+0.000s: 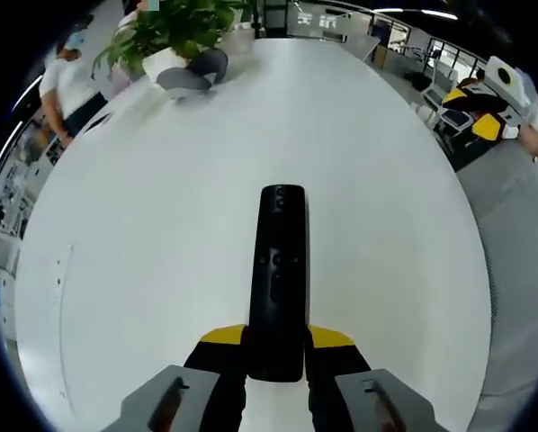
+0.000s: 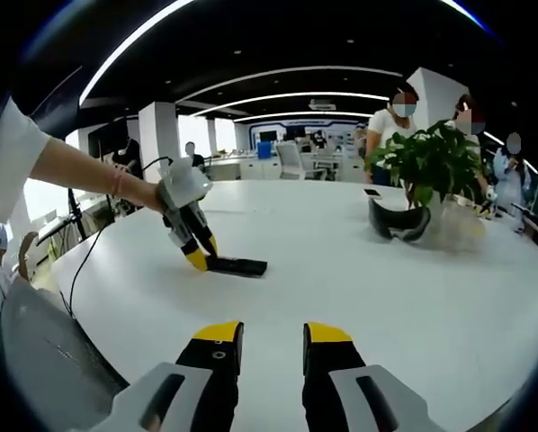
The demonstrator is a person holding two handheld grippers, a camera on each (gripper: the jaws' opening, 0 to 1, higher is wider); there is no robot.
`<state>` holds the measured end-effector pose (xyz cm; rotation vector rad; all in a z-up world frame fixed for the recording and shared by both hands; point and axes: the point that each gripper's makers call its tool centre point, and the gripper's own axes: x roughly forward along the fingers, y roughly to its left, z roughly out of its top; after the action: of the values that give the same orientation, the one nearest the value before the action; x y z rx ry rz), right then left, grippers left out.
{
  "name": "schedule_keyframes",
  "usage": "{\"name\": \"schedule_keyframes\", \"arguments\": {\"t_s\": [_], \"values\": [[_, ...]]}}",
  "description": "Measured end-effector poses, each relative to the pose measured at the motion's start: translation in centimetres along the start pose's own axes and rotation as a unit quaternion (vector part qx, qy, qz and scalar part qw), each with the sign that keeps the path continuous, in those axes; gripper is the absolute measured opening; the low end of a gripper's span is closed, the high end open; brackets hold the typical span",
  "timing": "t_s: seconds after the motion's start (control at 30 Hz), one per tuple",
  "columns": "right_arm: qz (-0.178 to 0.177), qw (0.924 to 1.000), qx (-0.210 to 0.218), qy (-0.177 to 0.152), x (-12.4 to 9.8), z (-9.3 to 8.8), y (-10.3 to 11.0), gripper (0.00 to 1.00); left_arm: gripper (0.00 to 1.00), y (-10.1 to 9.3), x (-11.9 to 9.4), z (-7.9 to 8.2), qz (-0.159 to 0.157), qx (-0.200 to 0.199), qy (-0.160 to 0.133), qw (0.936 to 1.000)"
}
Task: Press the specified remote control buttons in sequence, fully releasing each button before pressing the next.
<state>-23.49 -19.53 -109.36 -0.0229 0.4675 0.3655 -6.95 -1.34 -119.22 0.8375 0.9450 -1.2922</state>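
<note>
A black remote control lies lengthwise on the white table, its near end clamped between the yellow-tipped jaws of my left gripper. The remote's small buttons face up. In the right gripper view the left gripper, held by a person's hand, grips that remote flat on the table. My right gripper hovers above the table some way from the remote, open, with nothing between its jaws. It also appears at the far edge in the left gripper view as the right gripper.
A potted green plant and a dark curved headset stand at one end of the table; they appear as the plant and headset. People stand behind the plant. A cable trails off the table edge.
</note>
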Motion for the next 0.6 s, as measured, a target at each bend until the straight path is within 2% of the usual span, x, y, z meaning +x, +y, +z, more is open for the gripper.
{"name": "schedule_keyframes", "arguments": {"t_s": [0.6], "values": [[0.004, 1.0, -0.006, 0.001, 0.0, -0.1, 0.1, 0.23, 0.24, -3.2, -0.1, -0.8, -0.002, -0.004, -0.004, 1.0]]}}
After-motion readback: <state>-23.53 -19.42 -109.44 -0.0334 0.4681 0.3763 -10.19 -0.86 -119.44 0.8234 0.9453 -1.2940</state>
